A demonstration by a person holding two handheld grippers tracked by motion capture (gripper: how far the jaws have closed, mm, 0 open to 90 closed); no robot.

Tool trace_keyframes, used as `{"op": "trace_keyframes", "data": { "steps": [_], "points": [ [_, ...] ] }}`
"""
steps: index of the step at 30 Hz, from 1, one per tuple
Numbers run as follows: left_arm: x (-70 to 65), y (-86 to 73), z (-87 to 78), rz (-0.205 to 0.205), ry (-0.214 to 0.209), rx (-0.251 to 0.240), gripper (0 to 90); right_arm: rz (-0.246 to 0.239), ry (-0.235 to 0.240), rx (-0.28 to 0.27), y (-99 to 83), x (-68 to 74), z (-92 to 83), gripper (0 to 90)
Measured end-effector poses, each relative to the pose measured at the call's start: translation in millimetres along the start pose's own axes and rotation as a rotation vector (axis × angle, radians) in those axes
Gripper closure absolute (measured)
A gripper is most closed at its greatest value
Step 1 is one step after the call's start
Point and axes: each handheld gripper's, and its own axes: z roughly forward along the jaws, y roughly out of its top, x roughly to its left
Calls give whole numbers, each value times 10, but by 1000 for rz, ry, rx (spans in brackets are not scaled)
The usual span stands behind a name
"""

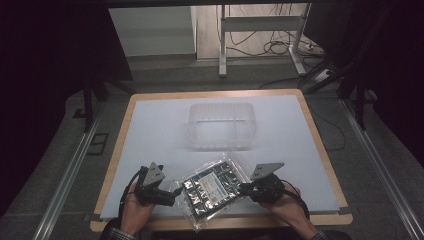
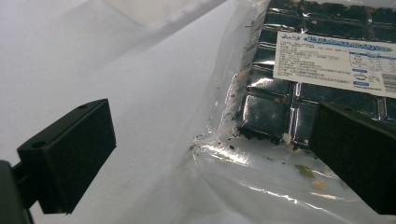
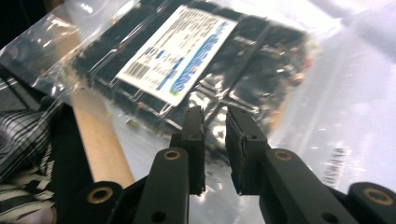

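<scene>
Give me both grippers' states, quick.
Left gripper: open, jaws wide apart at the bag's edge, holding nothing.
Right gripper: jaws nearly together over the bag's edge; a grip cannot be told.

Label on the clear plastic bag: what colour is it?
White with blue print, on the label; clearest in the right gripper view.

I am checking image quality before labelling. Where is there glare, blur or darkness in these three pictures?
High view: the white table is evenly lit, the room around it nearly black, and the clear container looks faint. Left gripper view: bright glare streaks on the plastic bag, label text soft. Right gripper view: the left gripper side is dark; the bag's far end is blurred and glossy.
</scene>
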Motion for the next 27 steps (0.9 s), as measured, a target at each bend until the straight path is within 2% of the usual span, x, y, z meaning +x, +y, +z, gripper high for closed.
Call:
{"op": "trace_keyframes", "data": {
  "steps": [3,7,15,21,27],
  "points": [
    [-3,0,5,2,0,1,7,8,-40,-27,7,-55,-56,719],
    [-5,0,7,4,0,6,7,20,-64,-43,3,-102,-88,684],
    [-13,0,19,13,3,16,9,55,-147,-90,-31,-272,-197,586],
    [-13,0,20,15,3,17,9,71,-173,-100,-69,-367,-192,503],
    [-13,-1,23,16,3,19,10,90,-164,-113,-99,-432,-160,417]
  ]
}}
